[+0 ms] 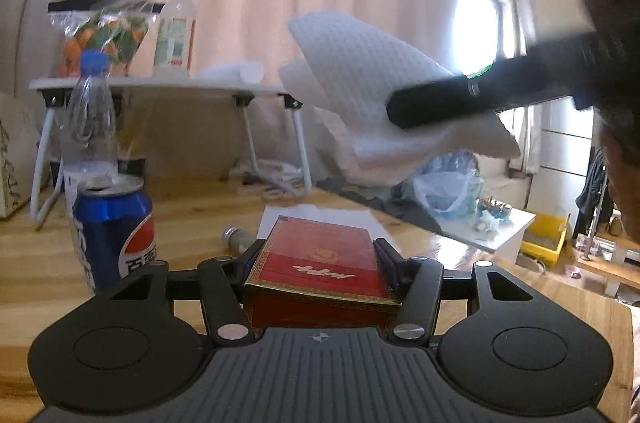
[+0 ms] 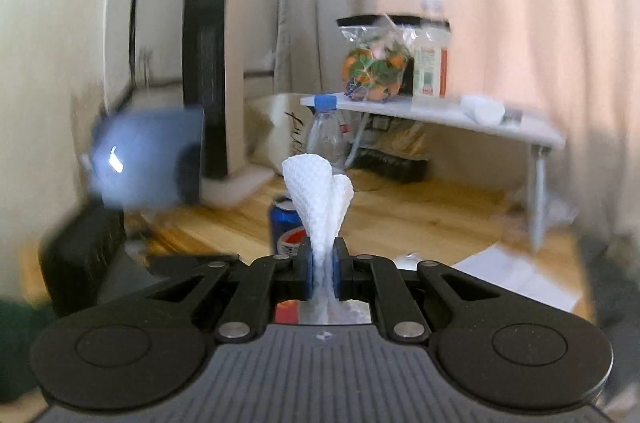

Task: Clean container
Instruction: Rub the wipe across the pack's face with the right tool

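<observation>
A red box [image 1: 320, 265] with gold trim is clamped between the fingers of my left gripper [image 1: 318, 255], just above the wooden table [image 1: 200, 223]. My right gripper [image 2: 323, 269] is shut on a white paper towel [image 2: 320, 195] that sticks up between its blue pads. In the left wrist view the right gripper [image 1: 400, 111] reaches in from the upper right and holds the paper towel [image 1: 360, 75] in the air above and beyond the box. A sliver of the red box [image 2: 286, 313] shows under the right gripper.
A blue Pepsi can [image 1: 114, 231] and a clear water bottle [image 1: 90, 111] stand left of the box. A white sheet of paper [image 1: 316, 219] and a small metal-capped item [image 1: 236, 237] lie beyond it. A white folding table [image 1: 160, 85] holds fruit and a bottle.
</observation>
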